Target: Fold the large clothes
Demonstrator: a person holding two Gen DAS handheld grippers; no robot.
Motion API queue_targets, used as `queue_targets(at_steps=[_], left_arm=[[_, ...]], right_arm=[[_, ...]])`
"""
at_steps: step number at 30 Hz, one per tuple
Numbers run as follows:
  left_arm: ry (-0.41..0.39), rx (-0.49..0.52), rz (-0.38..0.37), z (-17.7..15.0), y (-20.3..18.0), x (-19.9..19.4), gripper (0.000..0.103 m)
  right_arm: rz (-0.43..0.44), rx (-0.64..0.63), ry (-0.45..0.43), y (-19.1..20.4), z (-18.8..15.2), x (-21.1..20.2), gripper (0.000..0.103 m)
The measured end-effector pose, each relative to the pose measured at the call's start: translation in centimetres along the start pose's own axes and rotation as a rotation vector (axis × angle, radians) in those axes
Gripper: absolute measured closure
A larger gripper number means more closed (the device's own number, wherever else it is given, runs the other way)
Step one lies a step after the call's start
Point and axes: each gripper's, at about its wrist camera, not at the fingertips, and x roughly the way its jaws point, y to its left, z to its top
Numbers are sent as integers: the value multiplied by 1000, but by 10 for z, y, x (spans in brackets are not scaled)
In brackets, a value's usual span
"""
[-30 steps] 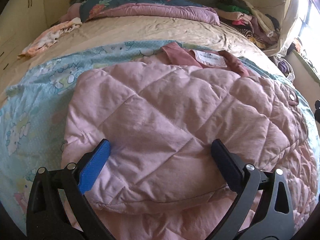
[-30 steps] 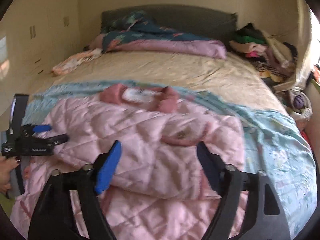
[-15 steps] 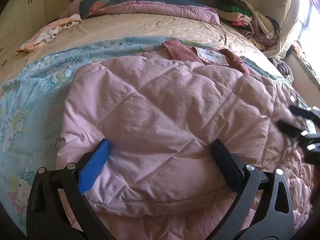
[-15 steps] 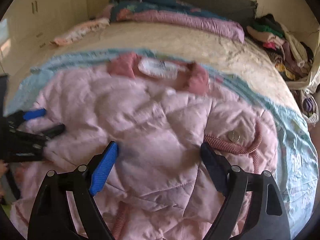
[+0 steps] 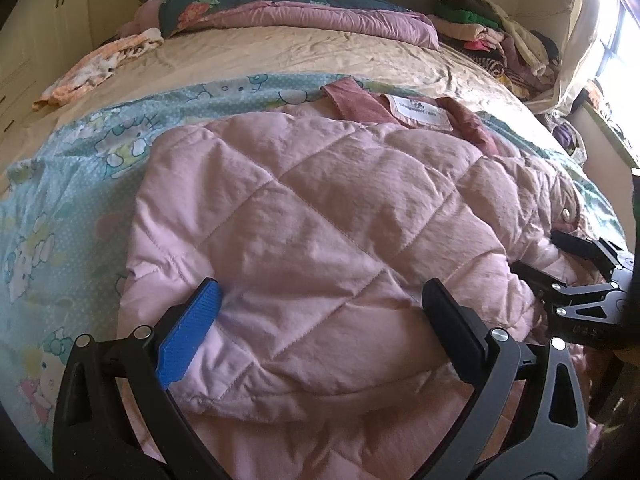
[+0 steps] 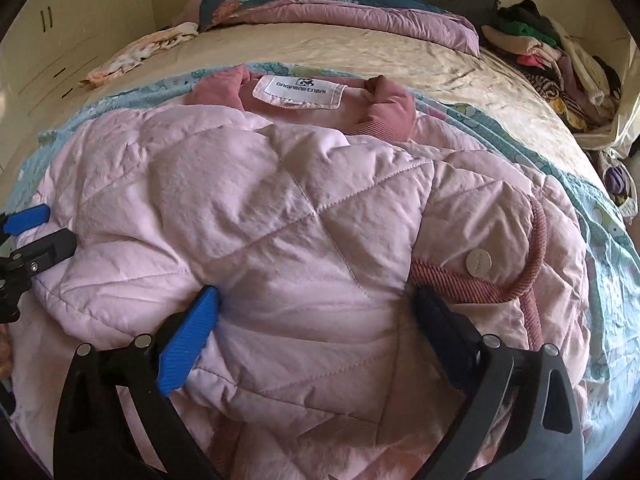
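A pink quilted jacket (image 5: 320,200) (image 6: 280,200) lies spread on the bed, its darker collar and white label (image 6: 300,92) toward the headboard. My left gripper (image 5: 322,292) stands open over the jacket's left part, and padded fabric bulges between its blue and black fingers without being pinched. My right gripper (image 6: 316,298) is low over the right part beside the striped pocket trim and snap button (image 6: 478,263). Its jaws are opening wide, with quilted fabric lying between them, ungripped. Each view also catches the other gripper, the right gripper (image 5: 540,254) and the left gripper (image 6: 48,228).
A light blue cartoon-print sheet (image 5: 60,208) lies under the jacket on a beige bed (image 6: 360,52). Folded quilts (image 6: 340,4) sit by the headboard, and a clothes pile (image 6: 552,56) sits far right. A small floral garment (image 5: 100,68) lies far left near the cupboards.
My right gripper has dropped closer to the jacket's right side and its jaws have widened; it now shows at the right edge of the left wrist view. The left gripper has stayed put.
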Motion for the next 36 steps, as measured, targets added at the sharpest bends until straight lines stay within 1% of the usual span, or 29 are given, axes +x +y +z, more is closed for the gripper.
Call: queue_targets(at_steps=[7,15,19,22,25,28,36], left_arm=[[6,-27,-17,0,-1,-18,9],[-12,-22,-22,-3,-10,-45,9],[-30,-15,-31,-3,-14,-61,9],[-47,-29,-43,-2,-12,-73,9],[-70,-23,-27,-2,-12,-86,9],[-93,-15,-12,-4,-12,-97,9],[-137,-17,-16,-12,-16,-126,9]], right_arm=[[47,62,-39,-9,-4,-31,6],[45,76,-93,-13,-11,-67,5],[48,91,-108,-15,-12,-80,4],[43,94,-130,-15,-13,-91,4],[24,84,-160,-12,-13,-104,4],[33,97,-178,-11,-14,-117,4],[16,86,-242,-4,-16,-154,4]])
